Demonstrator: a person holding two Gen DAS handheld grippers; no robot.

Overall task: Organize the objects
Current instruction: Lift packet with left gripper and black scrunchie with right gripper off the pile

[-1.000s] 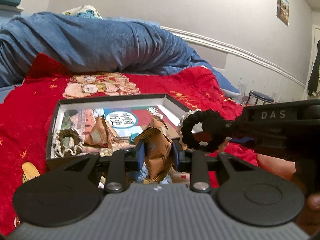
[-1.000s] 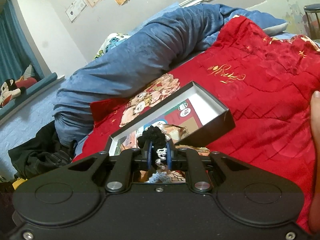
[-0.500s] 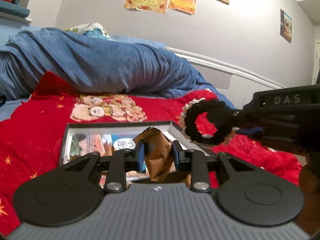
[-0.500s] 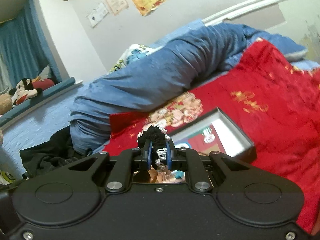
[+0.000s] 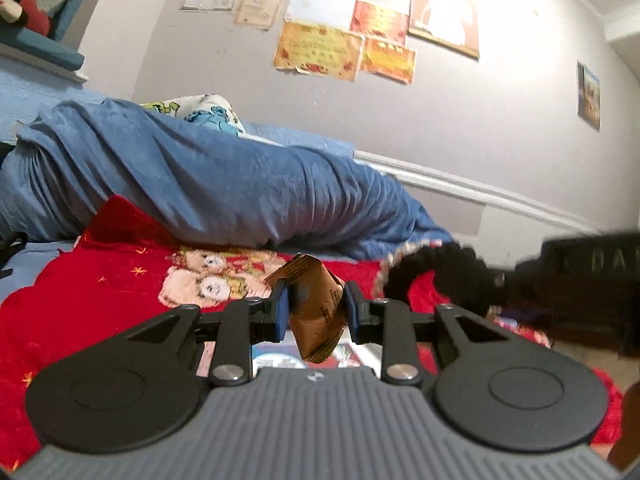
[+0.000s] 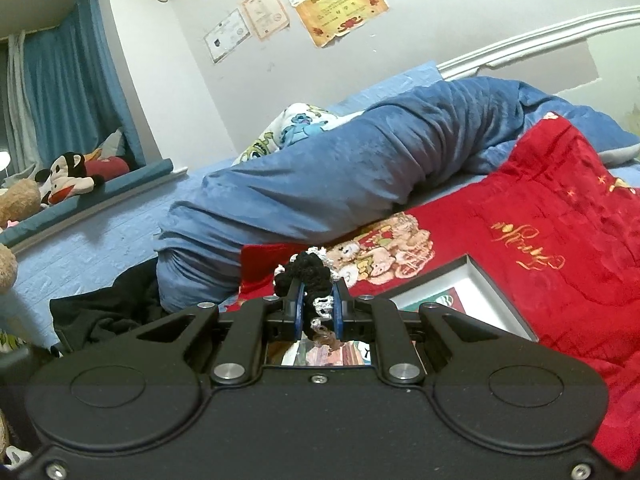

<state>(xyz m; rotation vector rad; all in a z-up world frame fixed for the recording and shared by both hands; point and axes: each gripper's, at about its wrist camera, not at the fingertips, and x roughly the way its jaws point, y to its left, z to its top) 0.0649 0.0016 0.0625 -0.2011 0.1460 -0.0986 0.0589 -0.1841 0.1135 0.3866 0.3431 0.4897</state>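
Note:
My left gripper [image 5: 315, 307] is shut on a crumpled brown paper packet [image 5: 316, 312] and holds it up above the bed. My right gripper [image 6: 316, 305] is shut on a black scrunchie with white lace trim [image 6: 308, 274]; the scrunchie also shows in the left wrist view [image 5: 436, 272], blurred, at the right. The open black box with white inner walls [image 6: 484, 292] lies on the red blanket [image 6: 560, 248] below and right of my right gripper; only a sliver of its contents [image 5: 280, 356] shows under the left gripper.
A rolled blue duvet [image 5: 200, 184] lies across the bed behind the blanket. A printed pillow [image 6: 296, 128] sits behind it. Dark clothes [image 6: 104, 308] lie at the left edge. Plush toys [image 6: 68, 176] rest on a ledge. Posters hang on the wall [image 5: 320, 48].
Both grippers have risen and tilted upward with their loads. The box has dropped almost out of the left view and lower in the right view.

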